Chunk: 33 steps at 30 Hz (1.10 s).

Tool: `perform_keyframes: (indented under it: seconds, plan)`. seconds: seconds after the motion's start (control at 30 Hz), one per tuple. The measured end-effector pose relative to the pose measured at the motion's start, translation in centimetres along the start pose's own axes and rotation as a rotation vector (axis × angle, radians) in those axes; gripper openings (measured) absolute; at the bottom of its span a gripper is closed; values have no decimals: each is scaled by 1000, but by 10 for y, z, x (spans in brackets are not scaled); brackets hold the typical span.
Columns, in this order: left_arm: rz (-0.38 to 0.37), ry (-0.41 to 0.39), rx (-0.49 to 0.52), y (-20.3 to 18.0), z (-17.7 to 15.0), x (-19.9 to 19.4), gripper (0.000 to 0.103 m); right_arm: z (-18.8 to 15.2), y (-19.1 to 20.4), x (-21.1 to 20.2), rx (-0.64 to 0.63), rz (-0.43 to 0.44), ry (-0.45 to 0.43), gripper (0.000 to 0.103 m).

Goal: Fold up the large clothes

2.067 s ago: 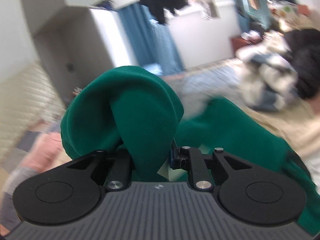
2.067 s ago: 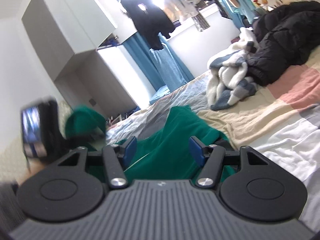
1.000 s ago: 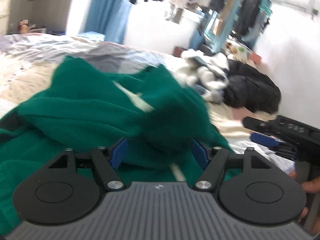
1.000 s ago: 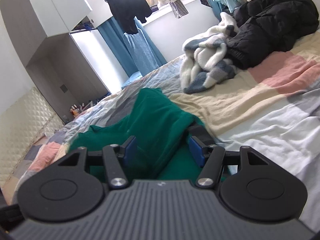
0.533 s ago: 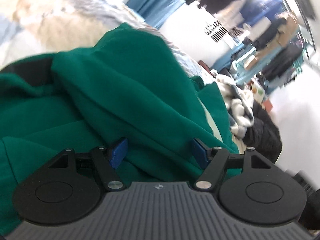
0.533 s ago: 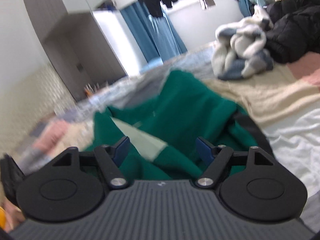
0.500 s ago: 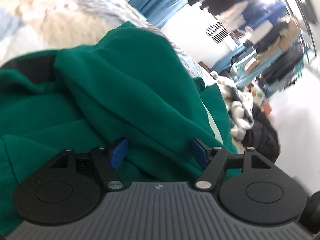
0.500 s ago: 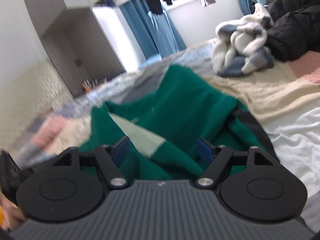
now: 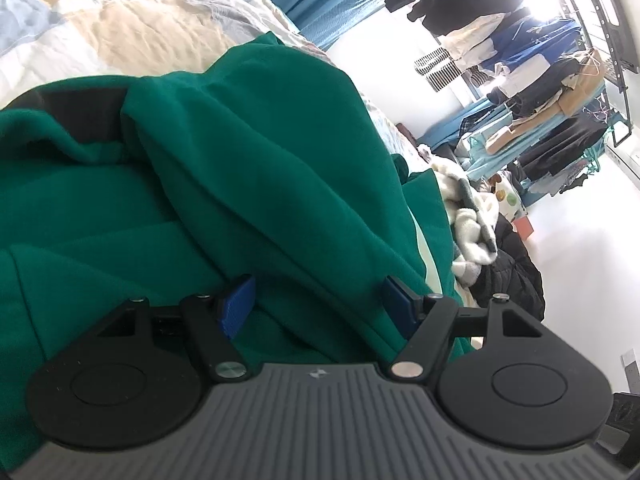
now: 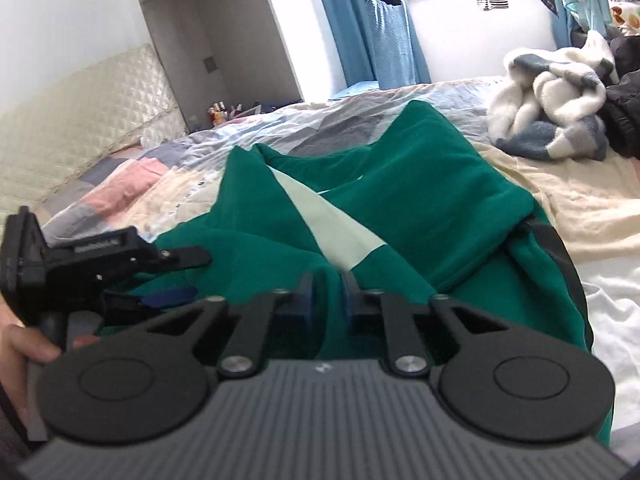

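A large green garment (image 9: 260, 160) lies rumpled on the bed, with a pale inner panel (image 10: 332, 220) showing between its folds. My left gripper (image 9: 318, 304) is open low over it, and a thick green fold runs between its blue pads (image 9: 236, 304) without being squeezed. In the right wrist view that left gripper (image 10: 180, 276) sits at the left edge of the green garment (image 10: 440, 192), held by a hand (image 10: 24, 344). My right gripper (image 10: 326, 300) is shut on a ridge of the green fabric near the garment's front edge.
A patchwork bedspread (image 10: 120, 184) covers the bed. A white and grey-blue fleece bundle (image 10: 552, 120) and a black jacket (image 9: 512, 272) lie at the far right. A padded headboard (image 10: 80, 112) stands at the left, and a clothes rack (image 9: 540, 80) beyond the bed.
The left gripper let go of the lifted green cloth, rolled and sank onto the garment, staying open. The right jaws, wide half a second ago, have closed on a green fold.
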<state>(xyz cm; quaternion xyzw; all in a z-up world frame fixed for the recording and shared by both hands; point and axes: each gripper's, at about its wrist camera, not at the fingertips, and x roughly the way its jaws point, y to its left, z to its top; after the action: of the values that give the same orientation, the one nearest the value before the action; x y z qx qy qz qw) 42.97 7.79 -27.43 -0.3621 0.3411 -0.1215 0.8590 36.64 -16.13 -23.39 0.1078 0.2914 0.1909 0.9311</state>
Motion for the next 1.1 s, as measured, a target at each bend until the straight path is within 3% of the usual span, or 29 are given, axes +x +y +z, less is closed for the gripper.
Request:
perform_keyframes:
  seconds: [0.1, 0.2, 0.33, 0.57, 0.77, 0.83, 0.9, 1.0, 1.1]
  plan:
    - [-38, 6, -43, 1, -2, -9, 74, 0, 3, -8, -8, 28, 6, 11]
    - [-122, 30, -105, 5, -7, -16, 74, -3, 15, -17, -49, 76, 8, 10]
    - [-230, 88, -185, 6, -21, -17, 74, -11, 29, -20, -134, 139, 81, 9]
    - [-189, 113, -204, 3, -42, -25, 72, -37, 49, -1, -162, 152, 253, 9]
    - [-112, 102, -172, 2, -51, -35, 62, -37, 52, -11, -54, 133, 244, 12]
    - [-99, 94, -149, -3, -53, -38, 60, -32, 47, -24, -9, 134, 220, 18]
    - [-96, 92, -130, -6, -56, -39, 56, -26, 40, -41, 30, 124, 180, 38]
    - [-89, 99, -118, -9, -61, -37, 51, -21, 24, -70, 100, 106, 100, 59]
    - [-73, 106, -99, -13, -64, -32, 50, -16, 7, -86, 150, 30, 42, 62]
